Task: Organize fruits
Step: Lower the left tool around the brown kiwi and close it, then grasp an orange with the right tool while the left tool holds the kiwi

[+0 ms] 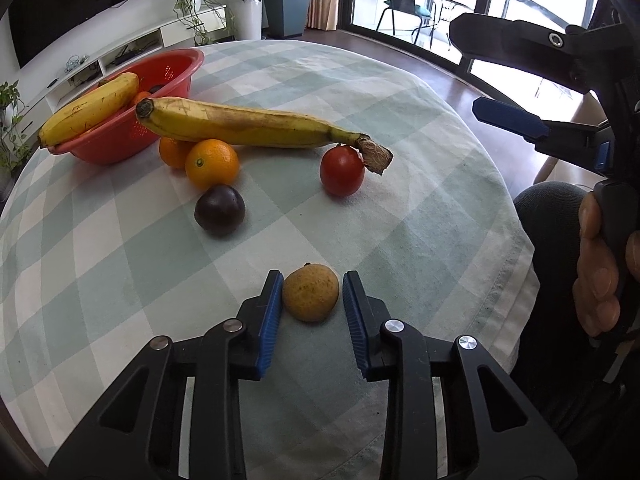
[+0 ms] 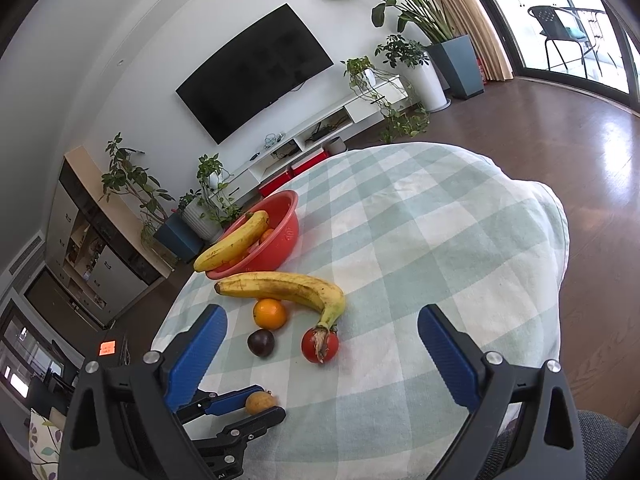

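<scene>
Yellow-brown fruit clamped by left tongs, no legible writing

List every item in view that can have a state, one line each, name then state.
left gripper: shut on the yellow-brown fruit
yellow-brown fruit: between the pads, on the tablecloth
right gripper: open, nothing between its fingers
red basket: upright, holds a banana and more fruit
long banana: on the tablecloth, outside the basket
tomato: under the long banana's stem
orange: outside the basket
dark plum: outside the basket

Checked table: basket, banana, oranges.
</scene>
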### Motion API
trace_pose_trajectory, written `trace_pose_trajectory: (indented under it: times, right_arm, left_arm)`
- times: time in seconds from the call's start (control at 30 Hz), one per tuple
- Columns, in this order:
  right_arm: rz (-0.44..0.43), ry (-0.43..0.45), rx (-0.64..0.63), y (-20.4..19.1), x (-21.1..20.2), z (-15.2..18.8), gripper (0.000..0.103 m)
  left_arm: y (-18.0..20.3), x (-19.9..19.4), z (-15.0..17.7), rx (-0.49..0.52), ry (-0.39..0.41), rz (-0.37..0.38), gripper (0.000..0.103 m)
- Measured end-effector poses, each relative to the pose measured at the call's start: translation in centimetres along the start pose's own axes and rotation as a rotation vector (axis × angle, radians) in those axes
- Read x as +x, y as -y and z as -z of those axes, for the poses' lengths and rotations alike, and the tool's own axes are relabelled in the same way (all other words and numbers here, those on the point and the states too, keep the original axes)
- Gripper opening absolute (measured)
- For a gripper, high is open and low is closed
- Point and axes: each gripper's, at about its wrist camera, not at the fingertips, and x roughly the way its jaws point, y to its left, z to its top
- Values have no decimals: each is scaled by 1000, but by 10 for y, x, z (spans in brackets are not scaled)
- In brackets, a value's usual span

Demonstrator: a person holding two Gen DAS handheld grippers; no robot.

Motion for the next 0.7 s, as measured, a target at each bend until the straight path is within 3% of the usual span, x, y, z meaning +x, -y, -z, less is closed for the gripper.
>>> trace_pose_trajectory:
  times: [0.27,0.47,0.53,0.7]
  right_arm:
    - [2,-1,-12,0,0,0,97]
    - [-5,-64,-52,-8,8,-3,91]
    - [-2,-105,-107,-17,16,-6,86]
    - [75,-242,-381,-51,47,-15,77]
  left_arm:
    - [-7,-7,6,-30,20,5,25]
    - [-37,-26,23,-161,63,30,25]
    - [-51,-34,31,-207,81,34,25]
    - [-80,-47,47,-298,118,50,25]
